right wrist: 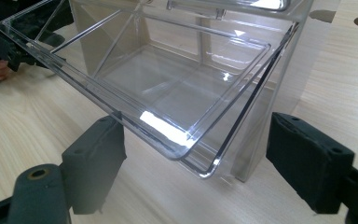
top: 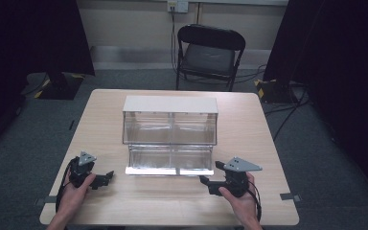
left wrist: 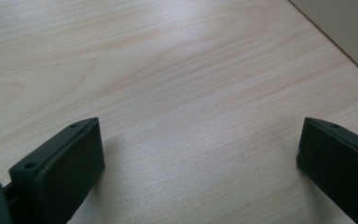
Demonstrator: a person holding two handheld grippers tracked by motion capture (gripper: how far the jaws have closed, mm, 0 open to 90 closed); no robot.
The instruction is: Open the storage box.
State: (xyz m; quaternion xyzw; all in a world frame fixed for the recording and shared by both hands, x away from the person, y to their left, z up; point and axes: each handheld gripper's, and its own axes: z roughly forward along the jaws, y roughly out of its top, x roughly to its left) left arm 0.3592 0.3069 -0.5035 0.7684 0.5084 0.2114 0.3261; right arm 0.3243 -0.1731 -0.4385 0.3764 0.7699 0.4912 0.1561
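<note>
Grippers idle beside clear bin unit (top: 170,139).
Left gripper (left wrist: 200,158) and right gripper (right wrist: 193,163) jaws spread wide, empty; tilted-out drawer (right wrist: 168,88) just ahead of right jaws; nothing begun, seemingly.

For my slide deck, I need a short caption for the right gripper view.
Open tongs facing the corner of a clear, empty pulled-out drawer of a storage unit on the wooden table.

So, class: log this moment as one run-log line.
left claw: open, over bare table | right claw: open, at tilted clear bin corner | bins: empty
</note>
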